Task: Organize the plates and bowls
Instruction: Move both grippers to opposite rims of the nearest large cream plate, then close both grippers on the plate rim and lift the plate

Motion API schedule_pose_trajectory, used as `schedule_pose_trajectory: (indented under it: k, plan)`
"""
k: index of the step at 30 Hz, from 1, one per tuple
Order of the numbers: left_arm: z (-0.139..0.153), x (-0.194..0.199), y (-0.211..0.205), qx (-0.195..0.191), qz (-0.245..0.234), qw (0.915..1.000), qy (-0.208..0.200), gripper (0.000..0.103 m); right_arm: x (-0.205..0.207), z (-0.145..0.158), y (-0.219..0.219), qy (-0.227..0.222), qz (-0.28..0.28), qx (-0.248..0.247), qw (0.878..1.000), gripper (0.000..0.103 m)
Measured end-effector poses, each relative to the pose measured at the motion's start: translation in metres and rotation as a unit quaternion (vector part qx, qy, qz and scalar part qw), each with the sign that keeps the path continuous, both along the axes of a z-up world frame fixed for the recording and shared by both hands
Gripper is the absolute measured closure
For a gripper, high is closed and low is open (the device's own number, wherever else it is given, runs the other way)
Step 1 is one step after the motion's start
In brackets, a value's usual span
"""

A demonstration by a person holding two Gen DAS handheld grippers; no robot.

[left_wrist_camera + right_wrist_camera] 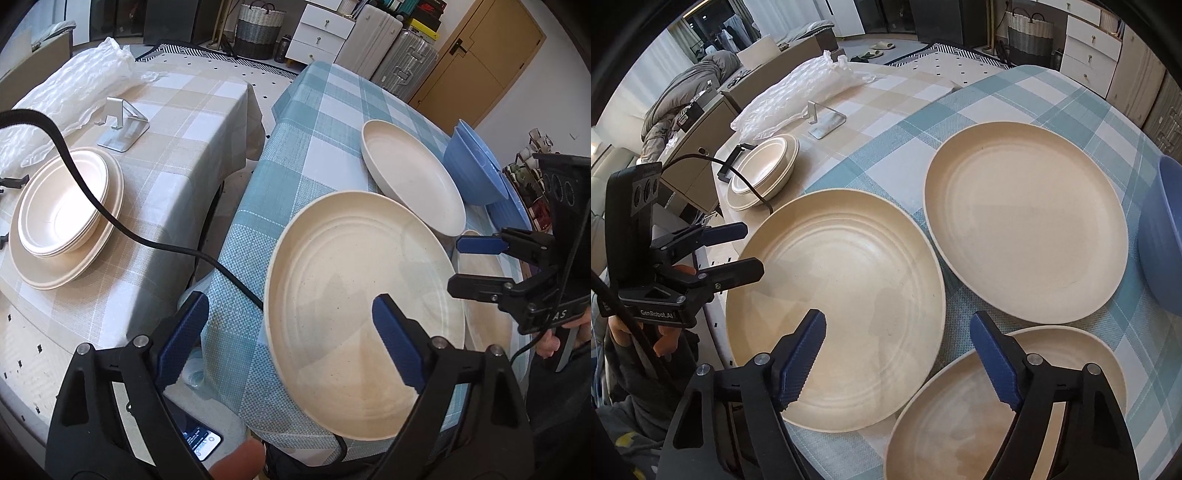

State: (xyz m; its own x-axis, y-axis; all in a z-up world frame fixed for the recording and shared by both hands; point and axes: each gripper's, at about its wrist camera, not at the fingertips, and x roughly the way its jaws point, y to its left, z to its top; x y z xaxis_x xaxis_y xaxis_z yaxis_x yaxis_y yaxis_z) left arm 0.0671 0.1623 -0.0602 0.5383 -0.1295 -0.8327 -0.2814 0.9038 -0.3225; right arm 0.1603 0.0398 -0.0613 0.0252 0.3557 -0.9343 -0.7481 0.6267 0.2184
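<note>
A large cream plate (365,295) (834,302) lies on the blue checked cloth (325,110). My left gripper (288,332) (753,247) is open, its jaws straddling that plate's left rim without touching it. Open too, my right gripper (899,354) (469,266) hovers over the gap between this plate and a nearer cream plate (960,424) (484,306). A third cream plate (1027,218) (413,177) lies further back beside a blue bowl (1163,240) (472,166). On the beige table, cream bowls (62,214) (762,170) sit stacked on a plate.
The beige table also carries a metal phone stand (122,125) and bubble wrap (74,85). A black cable (129,229) crosses from it to the blue table over the gap between them. A lit phone (201,441) shows below. Suitcases (391,48) and white drawers (321,33) stand behind.
</note>
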Motion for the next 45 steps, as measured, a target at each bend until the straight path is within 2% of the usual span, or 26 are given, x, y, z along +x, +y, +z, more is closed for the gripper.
schedule_pose_trajectory:
  k: [4,10,14,23,26,29,33,35,39,43,45]
  plan:
    - [-0.001,-0.001,0.002,-0.005,-0.001,1.0000,0.001,0.020,0.001,-0.006,0.002,0.006,0.002,-0.006,1.000,0.028]
    - [-0.004,-0.001,0.001,-0.009,-0.003,0.9999,0.009,0.033,0.005,-0.010,0.003,0.012,0.001,-0.006,1.000,0.035]
    - [-0.005,-0.001,-0.001,-0.013,-0.008,0.9998,0.010,0.043,0.009,-0.014,0.002,0.024,0.003,-0.005,1.000,0.045]
    - [-0.007,-0.002,-0.001,-0.013,-0.010,0.9997,0.017,0.052,0.011,-0.019,0.002,0.017,-0.002,-0.016,1.000,0.047]
    - [-0.008,-0.001,-0.001,-0.011,-0.010,0.9997,0.019,0.059,0.014,-0.021,0.001,0.025,-0.010,-0.020,0.999,0.047]
    - [-0.009,-0.002,0.001,-0.016,-0.006,0.9997,0.019,0.059,0.012,-0.022,0.003,0.024,-0.003,-0.021,0.999,0.048]
    - [-0.012,-0.004,0.005,-0.015,-0.004,0.9995,0.026,0.068,0.012,-0.022,0.003,0.022,-0.006,-0.021,1.000,0.048]
    - [-0.013,-0.005,0.006,-0.015,-0.002,0.9995,0.028,0.069,0.012,-0.023,0.002,0.022,-0.007,-0.019,1.000,0.055]
    - [-0.015,-0.005,0.007,-0.014,-0.001,0.9995,0.029,0.079,0.013,-0.026,0.001,0.025,-0.008,-0.019,0.999,0.066]
    - [-0.015,-0.004,0.004,-0.010,-0.006,0.9995,0.030,0.087,0.012,-0.027,0.001,0.024,-0.010,-0.018,1.000,0.068]
    - [-0.015,-0.003,0.003,-0.006,-0.007,0.9995,0.030,0.092,0.013,-0.028,0.002,0.025,-0.011,-0.018,0.999,0.073]
